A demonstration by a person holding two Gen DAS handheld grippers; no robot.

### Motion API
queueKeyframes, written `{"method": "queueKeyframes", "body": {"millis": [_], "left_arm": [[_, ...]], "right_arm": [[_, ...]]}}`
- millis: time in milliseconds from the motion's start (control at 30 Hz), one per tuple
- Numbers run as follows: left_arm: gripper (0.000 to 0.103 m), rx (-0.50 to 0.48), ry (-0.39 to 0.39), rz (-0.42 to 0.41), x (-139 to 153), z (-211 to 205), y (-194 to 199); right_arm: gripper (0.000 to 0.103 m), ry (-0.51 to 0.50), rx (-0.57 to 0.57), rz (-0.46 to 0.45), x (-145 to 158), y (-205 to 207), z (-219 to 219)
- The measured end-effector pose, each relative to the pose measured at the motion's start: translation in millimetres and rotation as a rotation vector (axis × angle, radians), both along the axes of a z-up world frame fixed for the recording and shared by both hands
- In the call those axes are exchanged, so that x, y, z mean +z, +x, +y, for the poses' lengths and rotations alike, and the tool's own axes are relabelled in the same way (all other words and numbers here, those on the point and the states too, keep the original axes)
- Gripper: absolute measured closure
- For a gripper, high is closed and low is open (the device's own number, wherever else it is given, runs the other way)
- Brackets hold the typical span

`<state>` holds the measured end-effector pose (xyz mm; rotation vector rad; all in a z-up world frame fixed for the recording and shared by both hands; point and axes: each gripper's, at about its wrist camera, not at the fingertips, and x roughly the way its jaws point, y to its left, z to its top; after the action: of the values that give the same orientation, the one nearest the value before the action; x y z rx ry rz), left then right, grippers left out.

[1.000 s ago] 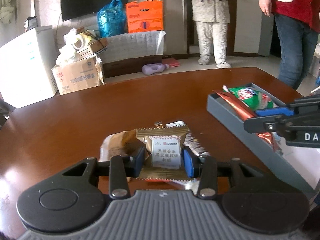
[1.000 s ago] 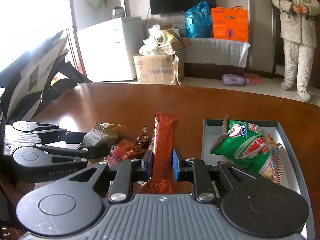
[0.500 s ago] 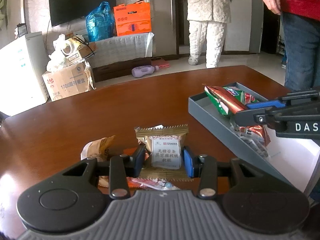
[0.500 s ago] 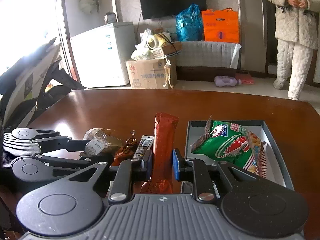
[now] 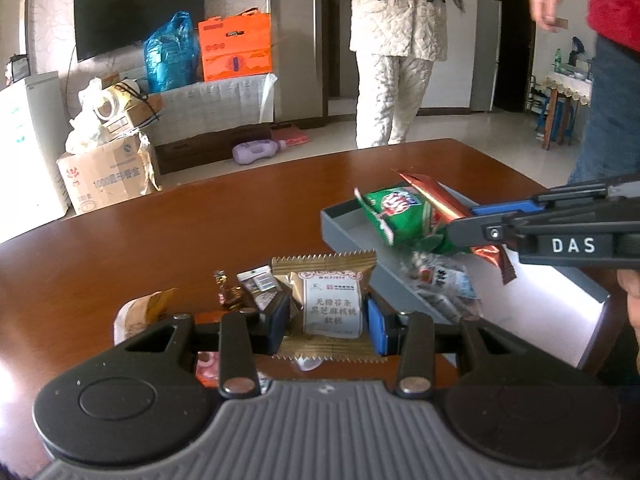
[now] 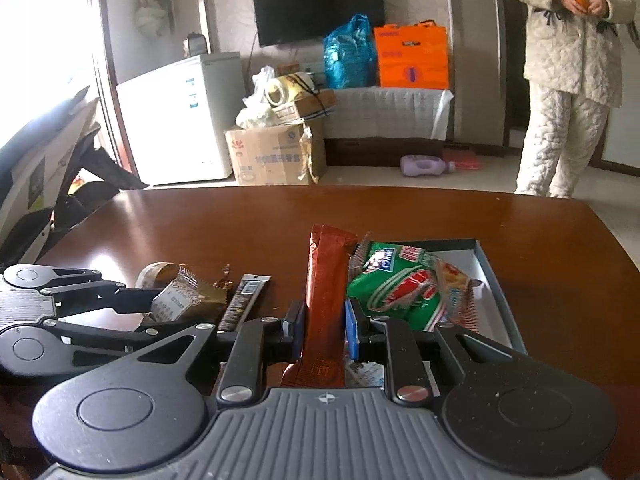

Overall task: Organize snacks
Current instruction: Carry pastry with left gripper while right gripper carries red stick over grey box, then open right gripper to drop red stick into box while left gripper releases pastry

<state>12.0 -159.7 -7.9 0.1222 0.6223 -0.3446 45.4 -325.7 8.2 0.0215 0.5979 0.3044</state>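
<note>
My left gripper (image 5: 328, 320) is shut on a gold cookie packet (image 5: 332, 304) with a white label and holds it just above the brown table. In the right wrist view the same left gripper (image 6: 160, 310) and gold packet (image 6: 188, 300) are at the left. The right gripper (image 6: 323, 328) is shut on a long orange-red stick packet (image 6: 326, 280) that stands upright beside a green snack bag (image 6: 400, 284). That bag lies in the grey tray (image 6: 496, 288). From the left wrist, the right gripper (image 5: 468, 222) hangs over the tray (image 5: 344, 228).
Loose snacks lie on the table: a dark stick packet (image 6: 244, 304), a brown-wrapped bun (image 5: 136, 312), a pink packet (image 5: 208, 364). A person in white quilted clothes (image 5: 396, 40) stands beyond the table. A person in a red top (image 5: 612, 80) stands at its right edge.
Both grippers have carried their packets to the right, toward the tray. The orange-red packet now stands against the green bag, and the tray sits nearer the middle of both views.
</note>
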Motion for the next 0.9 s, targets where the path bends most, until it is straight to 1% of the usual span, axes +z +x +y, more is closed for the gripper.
{"method": "queueKeyframes", "body": {"millis": [500, 900], "left_arm": [[0.064, -0.076, 0.013, -0.013, 5, -35, -2], [0.064, -0.110, -0.019, 0.008, 5, -72, 4]], "right_arm": [[0.080, -0.001, -0.036, -0.003, 1, -1, -18], [0.080, 0.023, -0.096, 0.017, 0, 5, -45]]}}
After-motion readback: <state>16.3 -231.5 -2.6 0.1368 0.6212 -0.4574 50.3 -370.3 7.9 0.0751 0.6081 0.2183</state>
